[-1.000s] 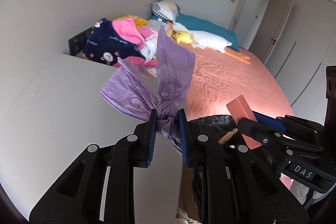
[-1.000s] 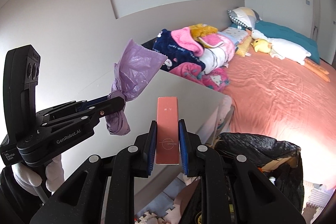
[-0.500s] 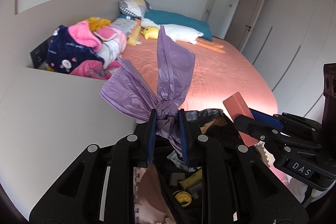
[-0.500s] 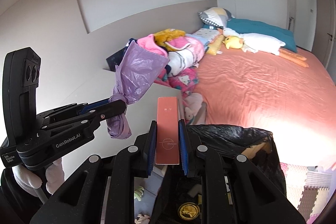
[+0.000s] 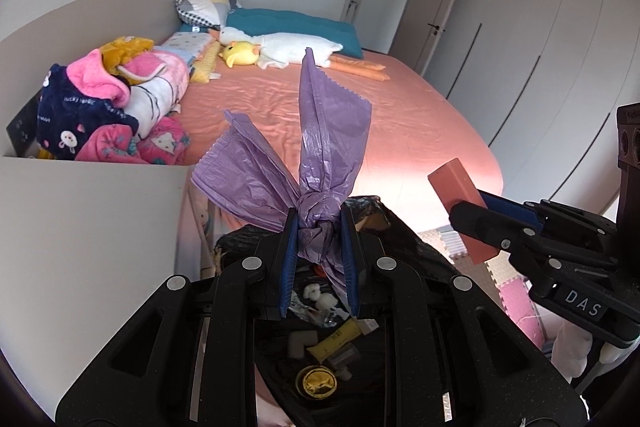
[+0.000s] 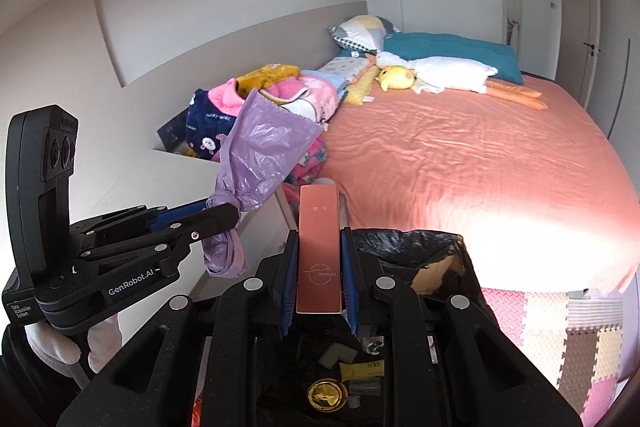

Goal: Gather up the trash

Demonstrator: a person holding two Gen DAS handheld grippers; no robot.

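My left gripper (image 5: 319, 227) is shut on the knot of a purple plastic bag (image 5: 316, 155), whose loose ends stick up above the fingers. In the right wrist view the same purple bag (image 6: 260, 155) hangs from the left gripper (image 6: 224, 209) at left. A slim pink box (image 6: 319, 247) stands upright between the pads of my right gripper (image 6: 319, 255), which is shut on it. The pink box (image 5: 460, 199) also shows at right in the left wrist view. Both grippers hover over an open bin lined with a black bag (image 6: 416, 243), with several bits of trash (image 5: 324, 343) inside.
A bed with a salmon sheet (image 6: 460, 155) fills the room beyond the bin, with pillows, plush toys and a heap of blankets (image 5: 108, 111) on it. A white cabinet top (image 5: 80, 219) lies to the left. Foam floor tiles (image 6: 560, 327) lie to the right.
Both grippers have swung rightward from above the white cabinet top to above the black-lined bin, each still holding its item. The bin's contents have come into sight below the fingers.
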